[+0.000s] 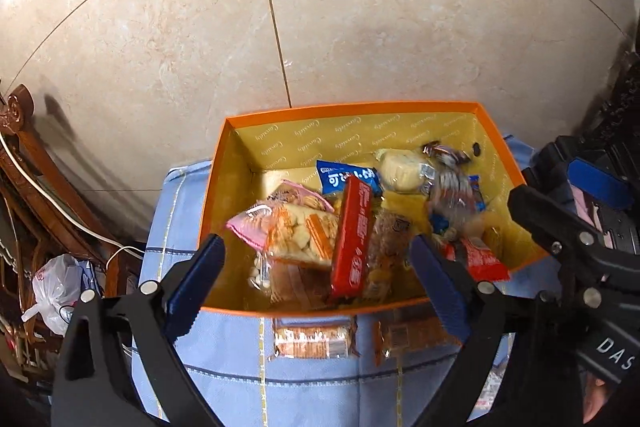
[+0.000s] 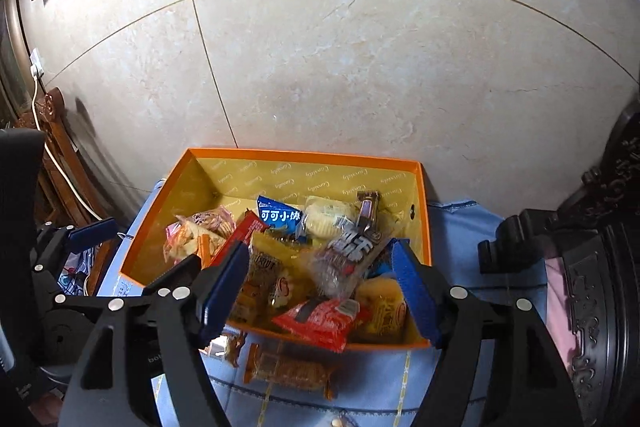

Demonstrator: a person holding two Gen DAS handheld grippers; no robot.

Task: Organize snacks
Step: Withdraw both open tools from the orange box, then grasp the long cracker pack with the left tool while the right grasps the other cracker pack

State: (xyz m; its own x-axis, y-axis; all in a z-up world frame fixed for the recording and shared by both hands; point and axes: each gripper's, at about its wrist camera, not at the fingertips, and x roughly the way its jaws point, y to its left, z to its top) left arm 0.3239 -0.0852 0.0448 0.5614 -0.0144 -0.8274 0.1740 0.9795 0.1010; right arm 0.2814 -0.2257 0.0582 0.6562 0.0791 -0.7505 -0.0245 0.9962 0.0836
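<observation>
An orange box (image 1: 352, 106) with a gold lining stands on a blue cloth (image 1: 224, 363) and holds several snack packets. My left gripper (image 1: 318, 247) hangs open over the box's near half. A red bar (image 1: 352, 239) stands on end between its fingers, touching neither pad. My right gripper (image 2: 320, 251) is open over the same box (image 2: 304, 153), with a blurred clear packet (image 2: 344, 259) loose between its fingers. A red packet (image 2: 320, 319) leans on the near wall. Two orange cracker packets (image 1: 312, 339) lie on the cloth in front of the box.
Beige tiles (image 1: 360, 7) fill the background behind the box. Carved wooden furniture (image 1: 36, 163) with a white cable and a plastic bag (image 1: 56, 287) stands on the left. Dark carved furniture (image 2: 596, 267) stands close on the right.
</observation>
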